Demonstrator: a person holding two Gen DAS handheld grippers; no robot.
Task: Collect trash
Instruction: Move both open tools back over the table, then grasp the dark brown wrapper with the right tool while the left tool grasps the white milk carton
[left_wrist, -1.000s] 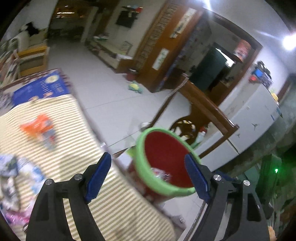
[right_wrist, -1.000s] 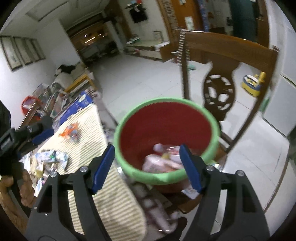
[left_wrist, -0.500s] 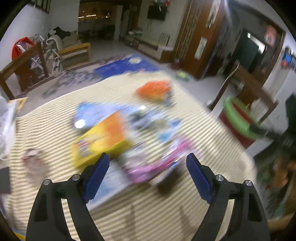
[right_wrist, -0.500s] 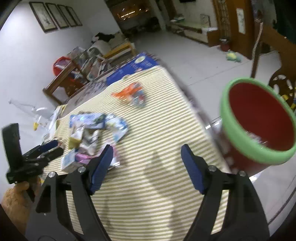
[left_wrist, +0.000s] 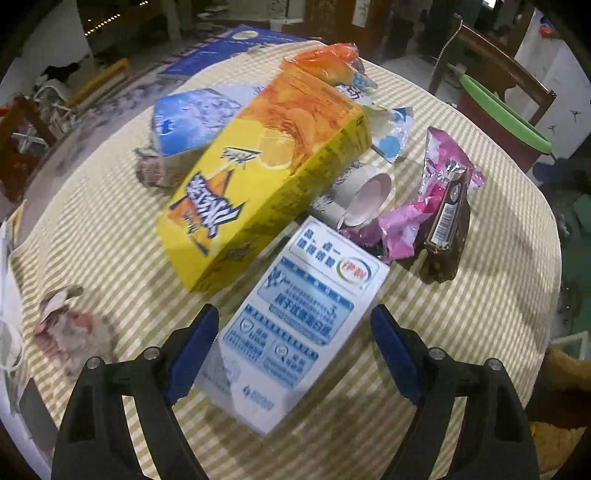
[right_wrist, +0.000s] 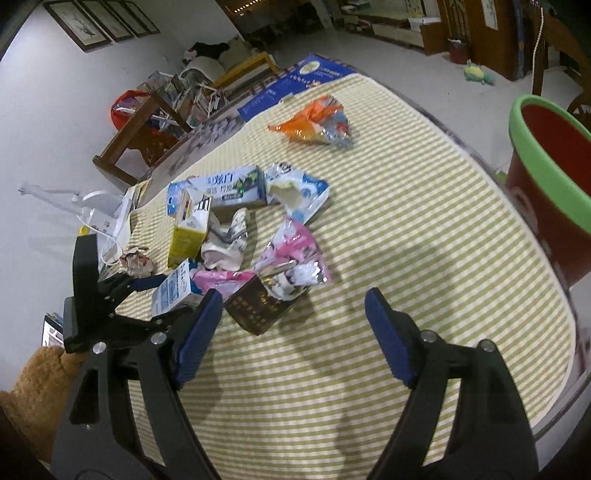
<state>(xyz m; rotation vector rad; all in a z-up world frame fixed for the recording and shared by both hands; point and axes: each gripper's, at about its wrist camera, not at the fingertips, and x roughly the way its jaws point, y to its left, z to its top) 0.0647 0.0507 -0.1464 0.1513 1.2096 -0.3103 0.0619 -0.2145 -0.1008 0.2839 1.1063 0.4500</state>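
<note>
Item: left gripper (left_wrist: 293, 350), pointed steeply down over the litter heap, jaws wide and just now closing a little, straddling a white-and-blue milk carton (left_wrist: 295, 325); the blue pads stand to either side of the carton without pressing on it, so nothing is held. The straddle suits a grasp across the carton's narrow faces, which appears to be the step in hand. Just beyond the carton, ahead of the fingers: a yellow juice box (left_wrist: 266, 177) lying tilted across other litter, a crushed paper cup (left_wrist: 364, 195), a pink wrapper (left_wrist: 424, 206) and a brown wrapper (left_wrist: 445, 236) ahead to the right, an orange snack bag (left_wrist: 325, 66) at the far end of the heap. Item: right gripper (right_wrist: 293, 332), jaws likewise wide, just now opening further, empty, over bare striped tablecloth (right_wrist: 406, 240), with the brown wrapper just ahead of its left finger. Item: red bin with green rim (right_wrist: 543, 155), far ahead to the right of the right gripper, beside the table edge, placed to receive trash carried off the table.
</note>
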